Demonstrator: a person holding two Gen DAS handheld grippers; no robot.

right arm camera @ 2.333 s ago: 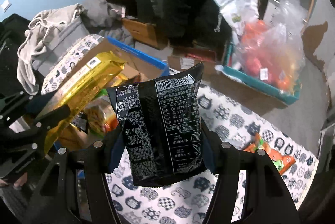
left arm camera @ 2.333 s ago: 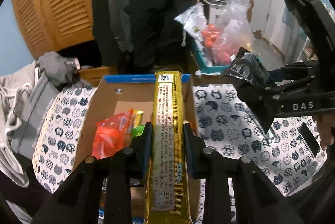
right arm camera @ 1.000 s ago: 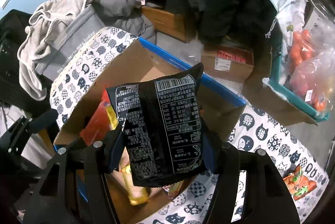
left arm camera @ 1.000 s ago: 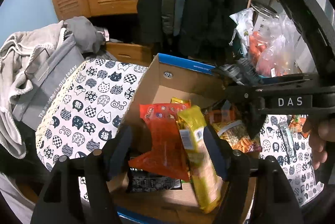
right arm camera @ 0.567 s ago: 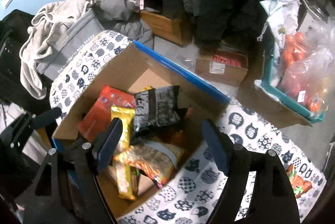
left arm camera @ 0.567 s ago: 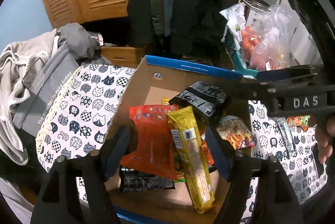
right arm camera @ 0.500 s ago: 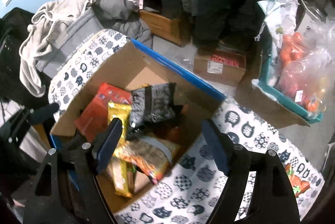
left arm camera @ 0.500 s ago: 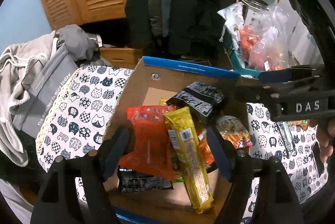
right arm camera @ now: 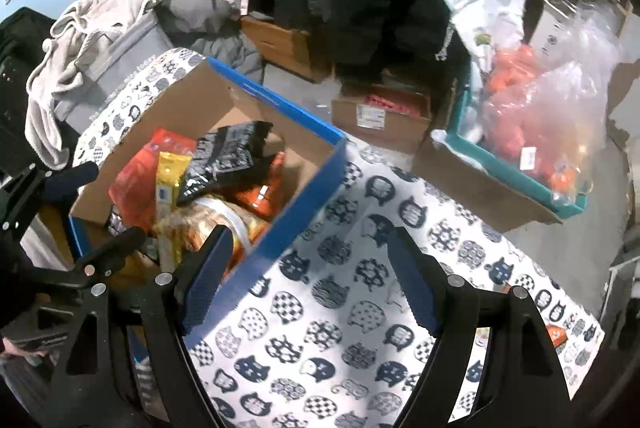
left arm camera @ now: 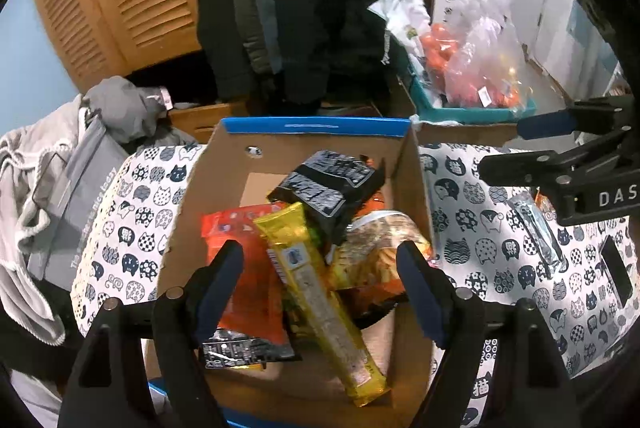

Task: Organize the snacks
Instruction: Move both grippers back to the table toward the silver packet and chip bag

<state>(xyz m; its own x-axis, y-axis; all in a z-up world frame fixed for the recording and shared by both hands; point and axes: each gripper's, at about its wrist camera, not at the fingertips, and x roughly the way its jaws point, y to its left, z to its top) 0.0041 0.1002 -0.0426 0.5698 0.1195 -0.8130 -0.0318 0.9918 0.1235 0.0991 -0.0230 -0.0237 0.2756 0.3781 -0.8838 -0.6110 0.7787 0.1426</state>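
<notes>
A cardboard box with a blue rim point(left arm camera: 312, 127) point(right arm camera: 304, 203) stands on a cat-print cloth and holds several snack packs. A long yellow pack point(left arm camera: 320, 292) point(right arm camera: 166, 183) and a black pack point(left arm camera: 324, 187) point(right arm camera: 224, 159) lie on top, beside an orange pack point(left arm camera: 236, 240). My left gripper point(left arm camera: 320, 284) is open and empty over the box. My right gripper point(right arm camera: 308, 280) is open and empty above the cloth, to the right of the box; it also shows in the left wrist view point(left arm camera: 560, 155).
Loose snack packs lie on the cat-print cloth point(right arm camera: 360, 308) at the right: a dark stick pack point(left arm camera: 536, 232) and an orange pack point(right arm camera: 556, 334). A teal bin with bagged oranges point(right arm camera: 532, 131), cardboard boxes and a pile of grey clothes point(right arm camera: 80, 39) surround the table.
Both grippers let go of their packs: the yellow pack and the black pack now lie in the box. My right gripper has since moved right, off the box and over the cloth.
</notes>
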